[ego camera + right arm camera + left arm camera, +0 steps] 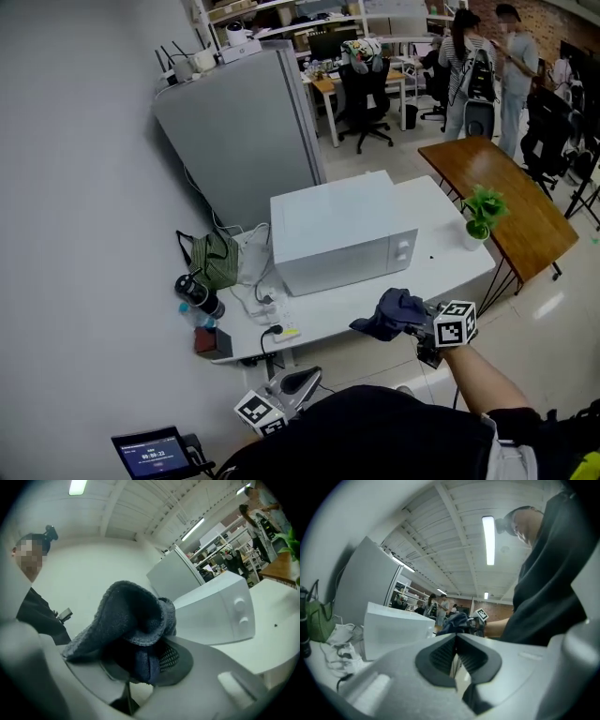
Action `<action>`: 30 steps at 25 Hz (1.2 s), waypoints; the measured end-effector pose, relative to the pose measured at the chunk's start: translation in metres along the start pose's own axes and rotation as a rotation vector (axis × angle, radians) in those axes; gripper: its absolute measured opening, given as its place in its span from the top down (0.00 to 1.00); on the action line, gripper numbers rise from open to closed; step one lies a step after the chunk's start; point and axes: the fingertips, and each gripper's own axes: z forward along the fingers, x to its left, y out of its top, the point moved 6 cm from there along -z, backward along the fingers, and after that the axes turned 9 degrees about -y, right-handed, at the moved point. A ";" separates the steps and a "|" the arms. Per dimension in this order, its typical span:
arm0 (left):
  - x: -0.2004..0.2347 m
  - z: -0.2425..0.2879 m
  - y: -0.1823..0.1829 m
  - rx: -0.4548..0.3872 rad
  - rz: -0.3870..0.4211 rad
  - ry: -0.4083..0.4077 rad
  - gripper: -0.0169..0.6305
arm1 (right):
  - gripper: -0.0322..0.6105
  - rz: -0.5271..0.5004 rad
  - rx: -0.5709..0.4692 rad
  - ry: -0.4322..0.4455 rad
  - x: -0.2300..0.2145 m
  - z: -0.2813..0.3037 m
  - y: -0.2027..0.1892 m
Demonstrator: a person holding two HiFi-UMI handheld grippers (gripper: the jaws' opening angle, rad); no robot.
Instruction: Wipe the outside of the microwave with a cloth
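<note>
Cloth: dark-blue knitted cloth [133, 613], soft, light, floppy.
Grip: right gripper [140, 667] jaws clamp one fold, bulk bunched ahead of them.
Other hand: left gripper [456, 654] jaws together, empty.

The right gripper [409, 322] is held out on an extended forearm [483, 375], jaws closed on a dark cloth [384, 315]. The left gripper [298, 382], near the body, is closed empty.

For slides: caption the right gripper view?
Right gripper shut on a dark cloth, white microwave on the table ahead.
</note>
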 end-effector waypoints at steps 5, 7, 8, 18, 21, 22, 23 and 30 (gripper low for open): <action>-0.008 -0.011 -0.003 0.003 -0.039 -0.074 0.97 | 0.86 -0.021 0.038 0.039 0.049 0.012 -0.023; -0.016 -0.008 -0.002 0.006 -0.019 -0.079 0.97 | 0.86 -0.056 0.052 0.055 0.060 0.002 -0.026; -0.021 -0.004 0.000 0.001 -0.017 -0.075 0.97 | 0.86 -0.063 0.050 0.062 0.062 -0.006 -0.025; -0.074 0.073 0.001 -0.052 -0.030 -0.118 0.97 | 0.86 -0.141 0.057 0.062 0.025 -0.099 -0.009; -0.080 0.089 0.000 -0.053 0.008 -0.080 0.97 | 0.86 -0.120 0.033 0.041 0.003 -0.124 -0.008; -0.079 0.090 0.002 -0.058 0.019 -0.061 0.97 | 0.86 -0.112 0.024 0.035 -0.002 -0.128 -0.006; -0.077 0.090 0.004 -0.062 0.027 -0.045 0.97 | 0.86 -0.108 0.017 0.032 -0.005 -0.130 -0.004; -0.070 0.089 0.014 -0.057 0.059 -0.016 0.97 | 0.86 -0.141 0.015 0.066 -0.001 -0.115 0.007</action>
